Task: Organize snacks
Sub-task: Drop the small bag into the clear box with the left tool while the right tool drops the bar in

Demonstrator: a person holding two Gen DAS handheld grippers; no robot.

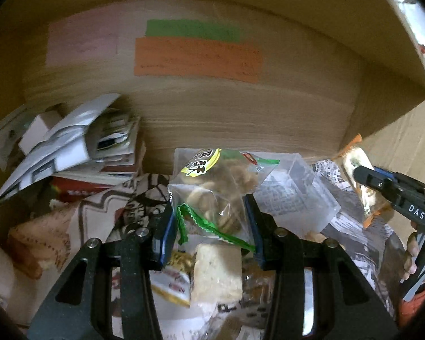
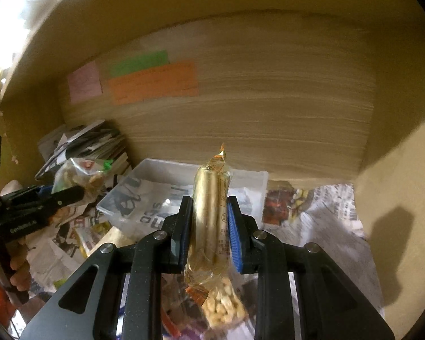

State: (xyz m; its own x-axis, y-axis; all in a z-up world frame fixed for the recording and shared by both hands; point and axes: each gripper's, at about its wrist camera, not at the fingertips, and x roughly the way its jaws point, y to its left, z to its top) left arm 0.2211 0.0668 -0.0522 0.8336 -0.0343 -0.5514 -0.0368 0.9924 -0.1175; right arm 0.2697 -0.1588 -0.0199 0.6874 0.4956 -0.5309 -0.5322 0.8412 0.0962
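Between right gripper (image 2: pixel 208 221) fingers, upright gold snack pack (image 2: pixel 209 206).

Left gripper (image 1: pixel 211 221): matt black speckled plastic, bright metal pivot pins, blue ribbed pads. Same on right gripper (image 2: pixel 209 226). Cookie bag (image 1: pixel 218 187): clear glossy film, crinkled, green serrated seal. Wafer-stick pack (image 2: pixel 211 206): glossy clear wrap, gold sheen on sticks, orange crimped end. Storage box (image 2: pixel 155 195): translucent smooth plastic. Newspaper (image 2: pixel 320 221): matt printed paper, creased. Back panel (image 2: pixel 269 107): matt wood grain. Sticky notes (image 1: pixel 195 56): matt coloured paper.
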